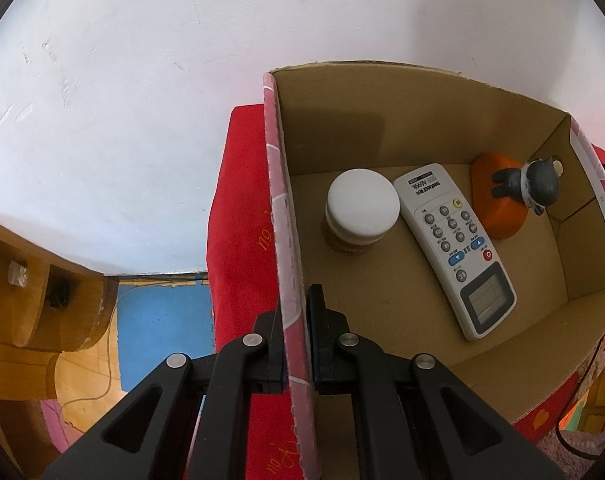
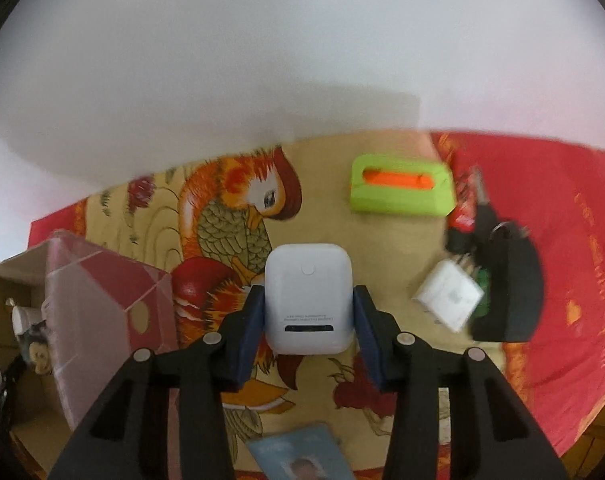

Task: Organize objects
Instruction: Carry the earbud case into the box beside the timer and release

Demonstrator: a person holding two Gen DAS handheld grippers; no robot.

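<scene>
We see the left gripper clamped tight on the cardboard box wall; the right gripper pinches a white earbud case, lifted over the cloth, box to its left.

Soft, even light is filling both views, leaving the white wall bright and slightly washed out. The left wrist view is staying sharp; the jar is casting a faint shadow inside the cardboard box. The right wrist view is smearing with motion blur, strongest around the keys. Fisheye bending is curving the edges, with dark corners.
</scene>
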